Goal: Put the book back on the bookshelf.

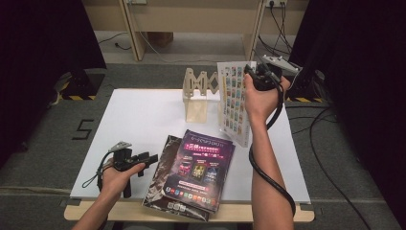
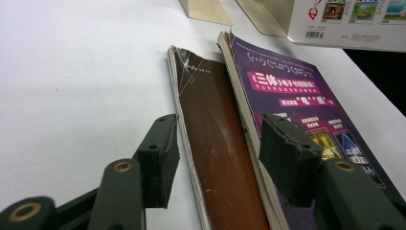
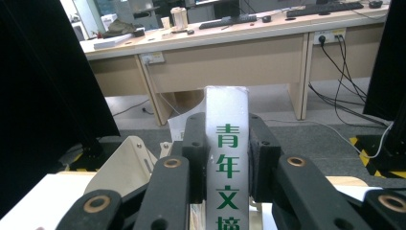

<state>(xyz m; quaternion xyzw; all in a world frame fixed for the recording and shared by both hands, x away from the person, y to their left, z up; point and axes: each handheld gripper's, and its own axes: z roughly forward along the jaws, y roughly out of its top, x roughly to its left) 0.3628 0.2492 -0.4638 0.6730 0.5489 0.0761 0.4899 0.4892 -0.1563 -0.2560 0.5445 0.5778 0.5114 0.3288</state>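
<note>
Item, risk: my right gripper [image 1: 254, 73] clamps the upright white magazine [image 1: 233, 103] by its spine beside the wooden rack [image 1: 200, 91], left gripper [image 1: 147, 159] open at the stacked magazines [image 1: 191, 175]; a skewed lowering, I judge, could tip it off the rack.

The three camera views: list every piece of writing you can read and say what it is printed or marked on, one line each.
"青年文摘" in green, last character cut off: spine of the white magazine that the right gripper clamps.
"三体" and "电", white lettering: cover of the purple magazine.
"5", black: grey floor mat, left of the table.
Too small or blurred: the purple cover's other lines, the barcode digits on the white magazine's cover, the print on the brown magazine.
</note>
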